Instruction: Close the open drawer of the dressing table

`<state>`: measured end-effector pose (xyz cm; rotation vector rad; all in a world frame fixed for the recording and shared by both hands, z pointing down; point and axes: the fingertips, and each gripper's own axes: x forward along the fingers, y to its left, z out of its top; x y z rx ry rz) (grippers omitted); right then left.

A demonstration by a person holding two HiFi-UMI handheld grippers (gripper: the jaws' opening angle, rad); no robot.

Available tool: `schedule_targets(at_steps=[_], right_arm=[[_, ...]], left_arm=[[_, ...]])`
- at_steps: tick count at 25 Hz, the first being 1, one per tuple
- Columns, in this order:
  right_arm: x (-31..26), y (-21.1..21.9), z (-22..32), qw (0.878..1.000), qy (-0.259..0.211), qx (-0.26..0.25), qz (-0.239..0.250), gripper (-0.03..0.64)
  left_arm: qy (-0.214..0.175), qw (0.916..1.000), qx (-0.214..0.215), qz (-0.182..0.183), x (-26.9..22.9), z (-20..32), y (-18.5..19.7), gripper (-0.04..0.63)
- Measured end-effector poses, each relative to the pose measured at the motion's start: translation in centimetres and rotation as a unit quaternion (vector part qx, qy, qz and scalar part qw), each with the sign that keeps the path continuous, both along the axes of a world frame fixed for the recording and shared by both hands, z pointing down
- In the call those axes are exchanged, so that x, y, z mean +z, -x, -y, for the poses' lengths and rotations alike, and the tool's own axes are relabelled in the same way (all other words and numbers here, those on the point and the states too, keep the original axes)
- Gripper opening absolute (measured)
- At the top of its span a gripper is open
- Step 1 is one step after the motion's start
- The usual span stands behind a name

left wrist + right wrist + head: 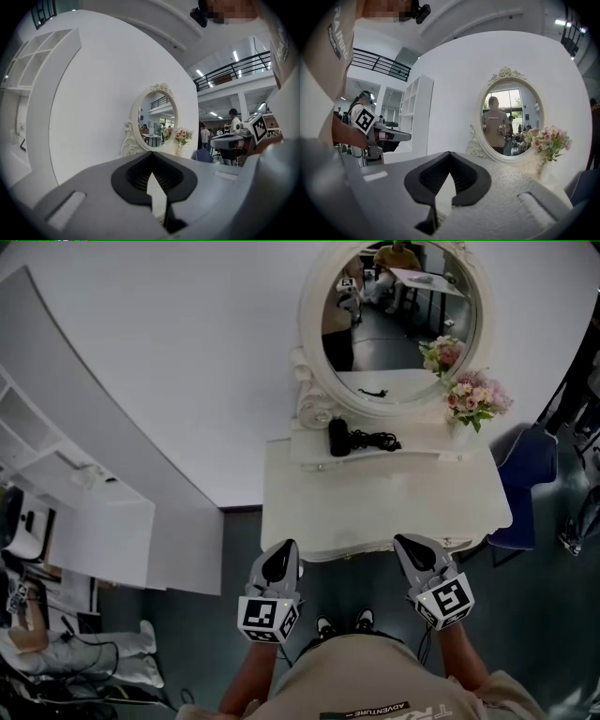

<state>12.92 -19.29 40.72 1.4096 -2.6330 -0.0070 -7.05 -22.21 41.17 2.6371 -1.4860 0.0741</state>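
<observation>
White desk point(375, 507) front lies just ahead of left gripper point(285, 547) and right gripper point(405, 542), fingers clenched, empty. Lopsided push could jam drawer; slam could topple flowers point(476, 397).

A black hair dryer point(338, 438) lies left of pink flowers point(476, 397); blue chair point(528, 463) at right, white shelves point(36, 448) far left

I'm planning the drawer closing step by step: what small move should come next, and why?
Probably lower both grippers and ease them toward the front of the dressing table. The left gripper and right gripper are shut, empty, and held by its front edge; the drawer front itself doesn't show from above.
</observation>
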Motion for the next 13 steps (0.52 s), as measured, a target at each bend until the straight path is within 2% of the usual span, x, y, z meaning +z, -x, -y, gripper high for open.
schedule_targets(at_steps=[13], right_arm=[[1.1,1.0,0.1,1.000,0.011,-0.008,-0.006,0.002]], left_arm=[[0.019,0.9997,-0.005,-0.016,1.6,-1.5,-0.3,0.017]])
